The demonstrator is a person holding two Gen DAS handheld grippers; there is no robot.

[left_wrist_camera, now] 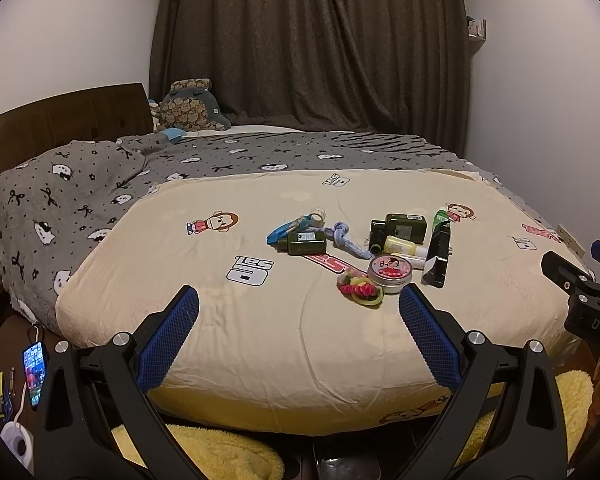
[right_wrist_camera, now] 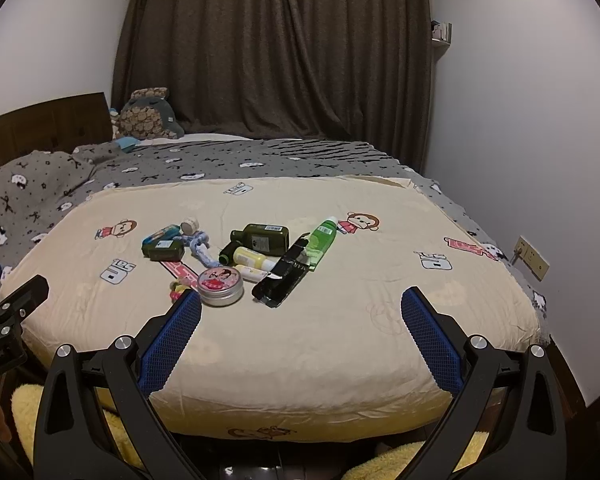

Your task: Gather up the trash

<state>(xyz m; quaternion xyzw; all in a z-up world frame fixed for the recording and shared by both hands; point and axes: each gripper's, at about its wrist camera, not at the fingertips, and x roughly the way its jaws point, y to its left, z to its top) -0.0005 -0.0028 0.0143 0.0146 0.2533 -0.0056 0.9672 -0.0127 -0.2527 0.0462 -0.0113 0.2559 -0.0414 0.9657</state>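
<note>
Both grippers, left (left_wrist_camera: 299, 300) and right (right_wrist_camera: 301, 302), hovered at the foot of the bed (right_wrist_camera: 340, 340) with jaws wide apart, holding nothing. The clutter, with a round tin (right_wrist_camera: 221, 286), dark bottles (right_wrist_camera: 260, 238) and a black packet (right_wrist_camera: 282, 276), lay mid-quilt.

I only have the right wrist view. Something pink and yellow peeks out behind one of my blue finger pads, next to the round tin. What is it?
Observer: The left wrist view shows it whole: a small bundle of pink, yellow and green hair ties, right beside the round silver tin with the pink cartoon lid.
Operator: Anything off the bed on the left?
Observer: Yes, a phone with a lit screen sits low beside the bed.
Operator: Is the left gripper free?
Observer: The left gripper is open and empty, over the near part of the cream cartoon-print quilt.
</note>
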